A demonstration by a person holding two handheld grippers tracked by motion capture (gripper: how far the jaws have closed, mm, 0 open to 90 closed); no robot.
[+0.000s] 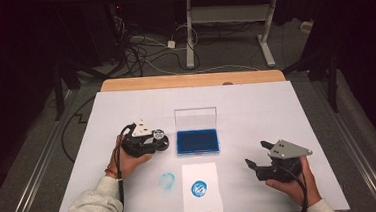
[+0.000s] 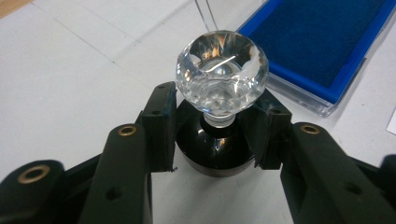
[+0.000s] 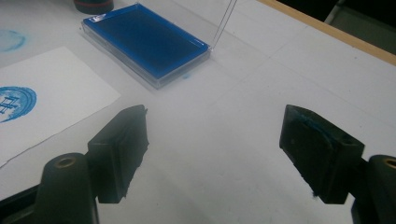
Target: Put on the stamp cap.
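Stamp (image 2: 219, 102) with clear faceted knob and round black base sits upright on the white table cover (image 1: 276, 110), just left of the blue ink pad (image 1: 197, 141). My left gripper (image 2: 215, 133) has its jaws closed around the stamp, pads pressing the black base on both sides just under the knob's neck; base looks to be touching the cover, but I can't fully tell. In the high view my left hand (image 1: 127, 160) holds that gripper left of centre. The ink pad lies in a clear case with its lid (image 1: 195, 119) standing up at the far edge. Nearer me, a white paper sheet (image 1: 202, 187) carries a round blue stamp print (image 1: 199, 188); just left of it a fainter blue smudge (image 1: 167, 180) marks the cover itself. My right gripper (image 3: 212, 144) is spread wide, nothing between the jaws, hovering over bare cover, well apart from the pad and to the right of the paper. Right hand (image 1: 291, 184) holds it near the table's front right. Wooden table edge (image 1: 191, 79) shows at the far side.
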